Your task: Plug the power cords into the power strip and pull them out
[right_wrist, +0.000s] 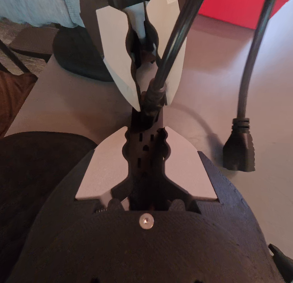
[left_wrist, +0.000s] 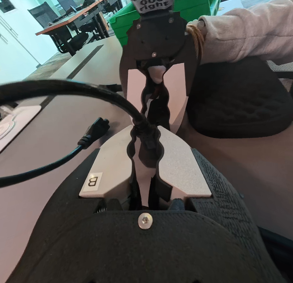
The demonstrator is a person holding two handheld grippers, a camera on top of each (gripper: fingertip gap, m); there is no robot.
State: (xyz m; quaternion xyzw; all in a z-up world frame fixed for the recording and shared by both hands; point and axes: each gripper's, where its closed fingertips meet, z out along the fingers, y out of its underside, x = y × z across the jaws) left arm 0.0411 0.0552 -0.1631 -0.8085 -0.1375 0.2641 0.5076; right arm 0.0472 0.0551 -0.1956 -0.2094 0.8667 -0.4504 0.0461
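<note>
My left gripper point(left_wrist: 145, 130) has white fingers and is shut on a black plug point(left_wrist: 148, 146); its thick black cord point(left_wrist: 63, 88) arches away to the left. My right gripper point(right_wrist: 145, 130) is shut on the black power strip point(right_wrist: 145, 150), whose empty outlets face up between its fingers. In the right wrist view the left gripper point(right_wrist: 153, 105) holds the plug point(right_wrist: 149, 113) against the strip's far outlet; how deep it sits is hidden. In the left wrist view the right gripper point(left_wrist: 156, 116) faces me, tip to tip.
A second black cord end point(right_wrist: 239, 148) rests on the pale table point(right_wrist: 206, 61) to the right of the strip; it also shows in the left wrist view point(left_wrist: 95, 132). A black chair seat point(left_wrist: 237, 100), a green crate point(left_wrist: 198, 5) and a sleeve point(left_wrist: 245, 34) are behind. My two grippers' fingertips are within a few centimetres of each other.
</note>
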